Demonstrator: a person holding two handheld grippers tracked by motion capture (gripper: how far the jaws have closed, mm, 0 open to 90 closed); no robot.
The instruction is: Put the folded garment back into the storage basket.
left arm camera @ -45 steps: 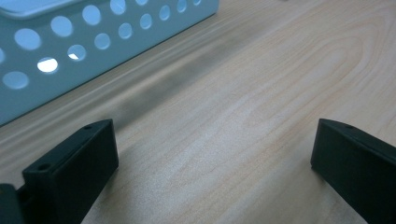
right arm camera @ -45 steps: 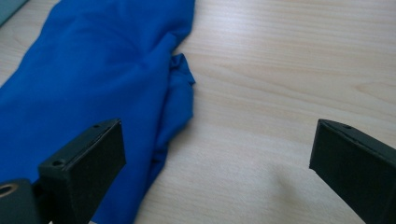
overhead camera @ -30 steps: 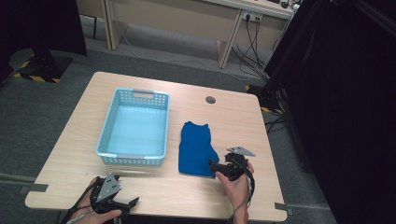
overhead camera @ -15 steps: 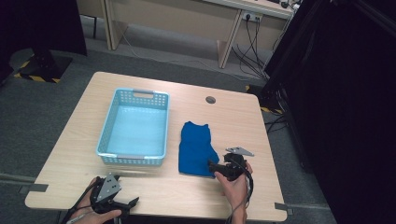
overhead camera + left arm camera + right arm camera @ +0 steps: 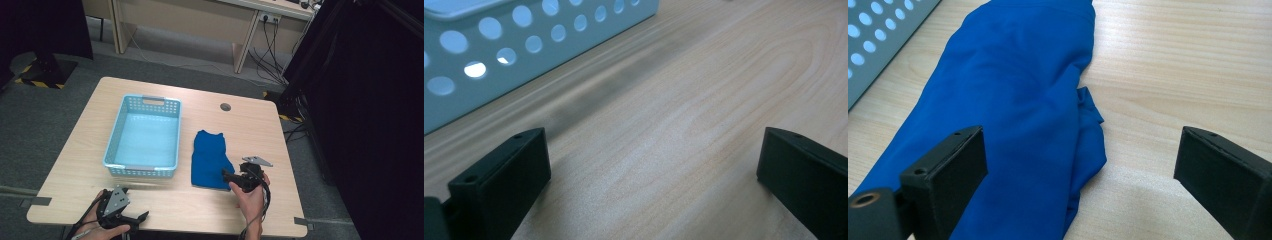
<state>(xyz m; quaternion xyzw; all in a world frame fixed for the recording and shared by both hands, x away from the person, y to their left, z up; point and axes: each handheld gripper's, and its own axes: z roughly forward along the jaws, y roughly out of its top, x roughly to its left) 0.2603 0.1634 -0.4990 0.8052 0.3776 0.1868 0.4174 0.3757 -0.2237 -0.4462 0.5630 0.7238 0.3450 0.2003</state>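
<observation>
A folded blue cloth (image 5: 210,159) lies flat on the wooden table (image 5: 265,135), just right of a light blue perforated basket (image 5: 145,134) with nothing in it. My right gripper (image 5: 229,178) is open at the cloth's near right corner. In the right gripper view its left jaw hangs over the blue cloth (image 5: 1013,110) and its right jaw over bare wood. My left gripper (image 5: 134,218) is open near the table's front edge, below the basket. The left gripper view has bare wood between the jaws and the basket wall (image 5: 499,50) ahead.
A round cable hole (image 5: 225,106) sits in the table behind the cloth. Black curtains (image 5: 365,100) hang to the right. A desk with trailing cables (image 5: 267,45) stands behind the table. Open wood stretches right of the cloth and along the front.
</observation>
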